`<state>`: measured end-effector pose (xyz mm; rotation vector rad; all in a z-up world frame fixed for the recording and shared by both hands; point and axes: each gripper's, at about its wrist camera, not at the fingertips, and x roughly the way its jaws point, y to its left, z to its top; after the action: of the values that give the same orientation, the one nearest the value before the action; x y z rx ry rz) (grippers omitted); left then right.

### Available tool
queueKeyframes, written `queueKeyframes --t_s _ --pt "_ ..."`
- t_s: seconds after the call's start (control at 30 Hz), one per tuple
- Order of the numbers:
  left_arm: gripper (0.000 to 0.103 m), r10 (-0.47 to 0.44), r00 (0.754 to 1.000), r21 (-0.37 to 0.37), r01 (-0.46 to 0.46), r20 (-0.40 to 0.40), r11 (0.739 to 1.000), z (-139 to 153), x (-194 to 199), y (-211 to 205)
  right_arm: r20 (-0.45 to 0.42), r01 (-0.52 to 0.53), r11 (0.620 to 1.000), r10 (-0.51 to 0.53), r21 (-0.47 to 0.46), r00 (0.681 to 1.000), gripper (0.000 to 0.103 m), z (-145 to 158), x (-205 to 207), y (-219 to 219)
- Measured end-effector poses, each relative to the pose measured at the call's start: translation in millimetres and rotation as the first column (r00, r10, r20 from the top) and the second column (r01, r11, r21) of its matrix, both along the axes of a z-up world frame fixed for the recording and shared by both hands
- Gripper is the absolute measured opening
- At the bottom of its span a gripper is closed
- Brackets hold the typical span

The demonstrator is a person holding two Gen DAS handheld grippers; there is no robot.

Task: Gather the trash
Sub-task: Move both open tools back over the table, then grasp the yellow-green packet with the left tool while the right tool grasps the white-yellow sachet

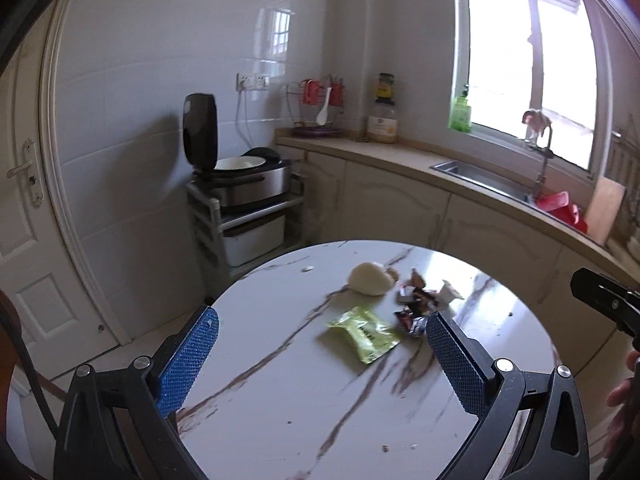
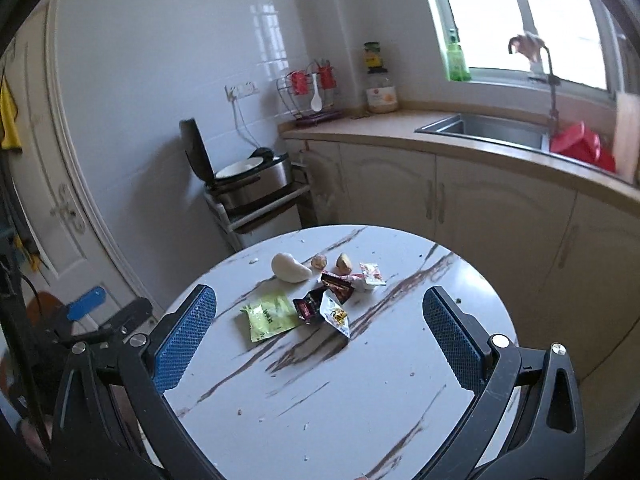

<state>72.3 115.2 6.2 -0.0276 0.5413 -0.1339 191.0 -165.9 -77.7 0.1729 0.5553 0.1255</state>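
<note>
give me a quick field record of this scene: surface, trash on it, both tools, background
surface: round marble-look table
trash: green packet, dark wrappers, white lump, small scraps, clustered mid-table
left tool: open, empty, above the table
right tool: open, empty, above the table
background: rice cooker with lid up, sink, window

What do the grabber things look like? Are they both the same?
Yes, they match. The left gripper and right gripper each have two flat fingers with bumpy blue pads on black angular frames, joined by round silver bolts. A dark cable runs beside the left one.
</note>
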Motion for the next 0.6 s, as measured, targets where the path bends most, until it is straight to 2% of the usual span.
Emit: queueKeyframes --t_s 0.17,0.37,0.6 --pt "0.102 -0.006 0.998 -0.005 0.006 -0.054 1.000 -14 25 -3 -0.054 -0.004 0.997 0.000 -0.071 0.999 0.103 -14 18 13" --pt "0.102 -0.034 0.988 0.016 0.037 -0.149 0.999 -39 59 -17 -0.159 -0.009 0.995 -0.007 -0.099 0.987 0.103 -44 45 8" --pt "0.102 -0.061 0.963 0.028 0.071 -0.261 0.997 -65 127 -30 -0.263 -0.029 0.993 -0.003 -0.118 0.965 0.103 -83 79 5"
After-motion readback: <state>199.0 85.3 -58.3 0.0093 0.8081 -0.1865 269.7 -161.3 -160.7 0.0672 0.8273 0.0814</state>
